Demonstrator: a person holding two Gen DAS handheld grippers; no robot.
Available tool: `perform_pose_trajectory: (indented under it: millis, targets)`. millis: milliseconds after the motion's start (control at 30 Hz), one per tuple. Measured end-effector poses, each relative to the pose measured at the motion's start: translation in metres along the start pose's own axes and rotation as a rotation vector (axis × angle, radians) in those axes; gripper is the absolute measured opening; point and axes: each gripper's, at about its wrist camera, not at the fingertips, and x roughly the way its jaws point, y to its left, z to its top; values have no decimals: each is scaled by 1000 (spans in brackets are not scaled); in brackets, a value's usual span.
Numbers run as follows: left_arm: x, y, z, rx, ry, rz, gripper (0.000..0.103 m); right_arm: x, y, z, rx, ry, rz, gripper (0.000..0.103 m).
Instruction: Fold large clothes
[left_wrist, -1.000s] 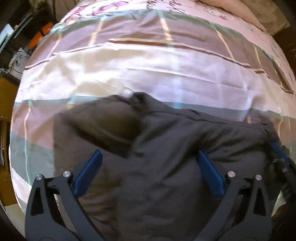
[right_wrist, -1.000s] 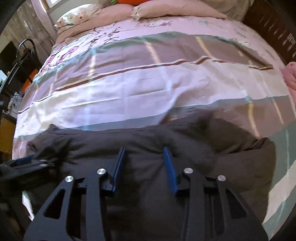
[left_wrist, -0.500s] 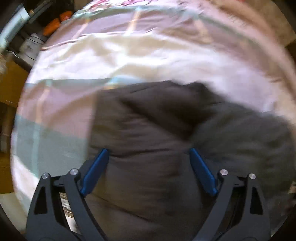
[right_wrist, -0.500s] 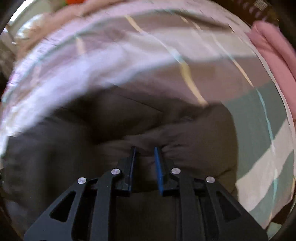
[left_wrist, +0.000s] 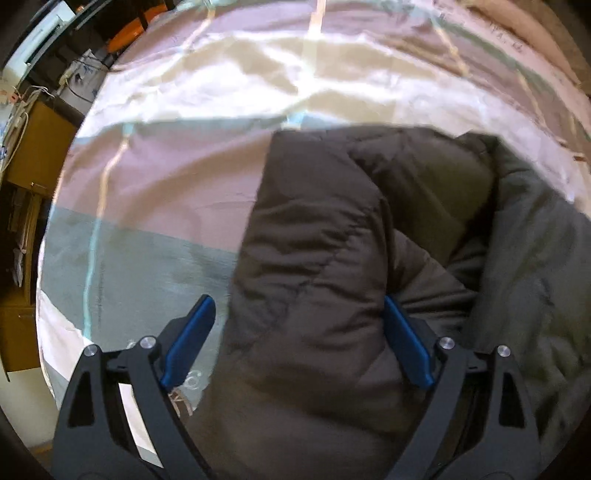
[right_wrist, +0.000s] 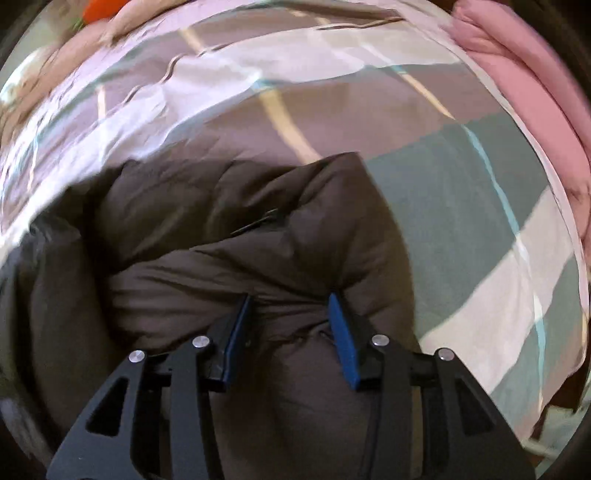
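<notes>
A: Dark brown quilted puffer jacket (left_wrist: 317, 266) lying bunched on the striped pastel bed cover (left_wrist: 155, 184), roughly at the cover's near middle. Left gripper (left_wrist: 295, 332) spread wide, blue pads (left_wrist: 190, 341) straddling a puffy fold, not pinching it. Contact with the jacket: cannot tell.

B: Right gripper (right_wrist: 291, 332) partly closed, padding bulging between the pads (right_wrist: 343, 341). Firm clamp or loose contact: cannot tell. Folded pink blanket (right_wrist: 517, 92) at the cover's far right edge, well apart from the jacket.

A: Risks, judged only: slick puffy shell likely to slide out of a shallow pinch; a single layer caught instead of the whole fold would drag the stack askew; trapped air likely to spring the fold open.

B: Brands, labels, writing: none readable on jacket or cover.
</notes>
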Motion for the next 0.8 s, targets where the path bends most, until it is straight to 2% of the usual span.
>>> perform_pose_trajectory:
  millis: [67, 100, 133, 167, 233, 333, 433, 567, 667, 800]
  targets:
    - [-19, 6, -10, -6, -23, -32, 92, -28, -2, -12, -2, -72, 68, 65]
    - [-29, 8, -16, -4, -30, -48, 93, -41, -1, -20, -6, -98, 91, 71]
    - [-38, 12, -21, 4, -36, -59, 97, -51, -2, -31, -10, -118, 106, 82]
    - [-49, 14, -33, 13, -47, -65, 99, -64, -3, -48, -18, -126, 117, 84]
    - [-62, 16, -54, 39, -53, -68, 99, -81, -8, -82, -24, -115, 121, 84]
    - [-65, 18, -92, 85, -26, -47, 100, -90, -12, -129, -46, -48, 130, 84]
    - [-46, 21, -138, 110, 62, -29, 100, -79, 8, -194, -158, 88, 149, 84]
    - [-7, 26, -184, 109, 188, -20, 100, -44, 39, -264, -337, 265, 90, 84]
    - [8, 30, -212, 149, 219, 15, 101, -31, 38, -300, -409, 323, 43, 88]
    - [5, 46, -229, 125, 247, -28, 101, -32, 29, -320, -447, 397, 15, 89]
